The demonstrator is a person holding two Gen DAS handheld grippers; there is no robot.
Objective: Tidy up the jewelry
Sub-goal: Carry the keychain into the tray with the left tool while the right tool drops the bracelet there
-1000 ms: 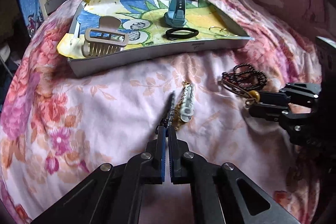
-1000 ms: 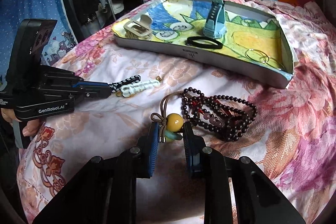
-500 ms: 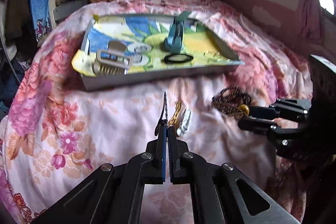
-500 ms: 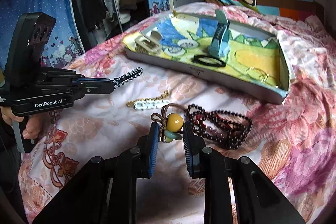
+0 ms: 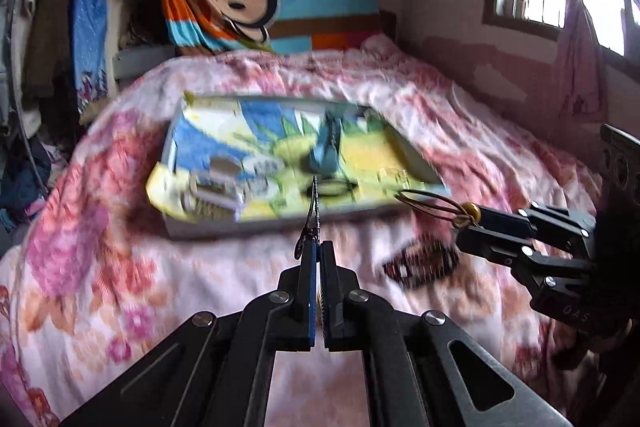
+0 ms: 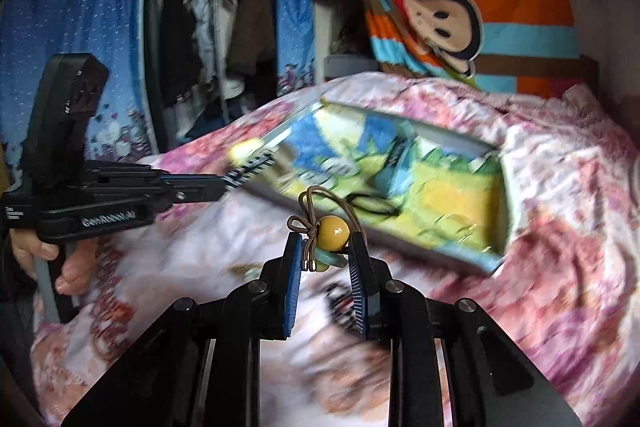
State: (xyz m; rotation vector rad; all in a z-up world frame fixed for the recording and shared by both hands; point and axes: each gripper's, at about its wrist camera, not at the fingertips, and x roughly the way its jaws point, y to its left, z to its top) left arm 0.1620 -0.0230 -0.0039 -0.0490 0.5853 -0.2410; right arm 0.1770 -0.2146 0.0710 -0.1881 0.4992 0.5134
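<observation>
The left gripper has its jaws pressed tight on a hair clip; the right gripper pinches a beaded hair tie.

Tray on bed; watch, hair clip inside; bead bracelet on bedspread before tray.

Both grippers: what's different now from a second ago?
Both have come up off the bedspread with their loads. The left gripper stays shut on the black-and-white clip, now held in the air toward the tray. The right gripper stays clamped on the yellow-bead hair tie, its loop now clear of the dark bead bracelet, which remains on the bedspread. The tray's contents look unchanged, though blurred.
</observation>
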